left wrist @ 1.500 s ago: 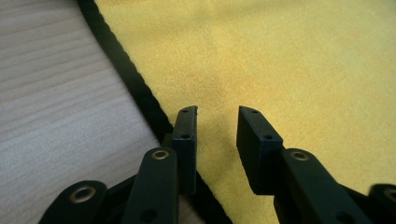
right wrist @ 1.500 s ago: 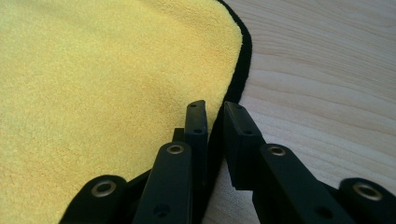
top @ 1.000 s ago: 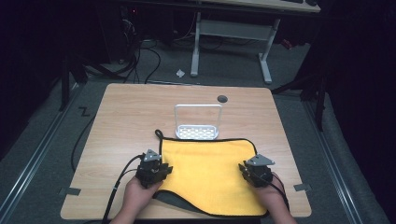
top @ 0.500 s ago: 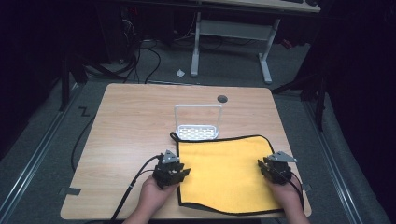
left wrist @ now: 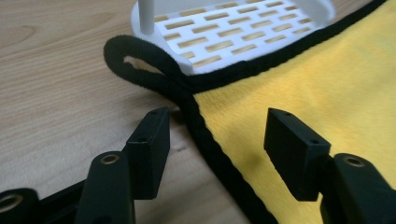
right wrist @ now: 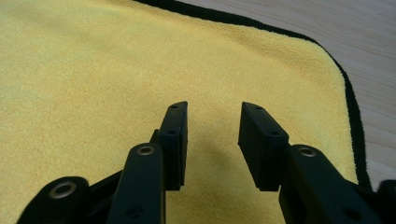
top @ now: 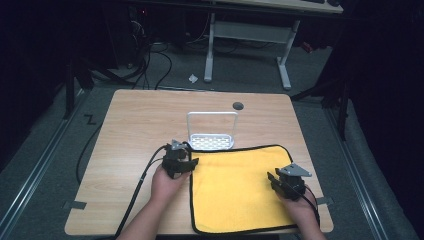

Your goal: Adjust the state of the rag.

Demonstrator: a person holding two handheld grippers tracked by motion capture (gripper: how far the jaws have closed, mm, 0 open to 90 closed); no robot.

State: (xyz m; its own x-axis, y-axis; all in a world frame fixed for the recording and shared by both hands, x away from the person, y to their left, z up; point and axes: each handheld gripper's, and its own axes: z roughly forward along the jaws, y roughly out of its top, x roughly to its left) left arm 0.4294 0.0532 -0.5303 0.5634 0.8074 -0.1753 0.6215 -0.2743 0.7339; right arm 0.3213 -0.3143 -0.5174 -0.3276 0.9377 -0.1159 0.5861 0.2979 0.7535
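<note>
- Yellow fleece cloth w/ black trim (top: pixel 240 187) now lies flat on the wooden table (top: pixel 130 125); it has slid right since a sec ago.
- Left gripper (left wrist: pixel 212 140): jaws just opened, straddling the trim, not pinching.
- Right gripper (right wrist: pixel 212 140): jaws just opened, empty, over cloth.
- Looks like spreading done; cloth released.

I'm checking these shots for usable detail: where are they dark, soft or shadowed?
High view: table lit, surrounding room nearly black. Left gripper view: near tongs soft, white rack sharper. Right gripper view: tongs cast a faint shadow on the yellow cloth.
</note>
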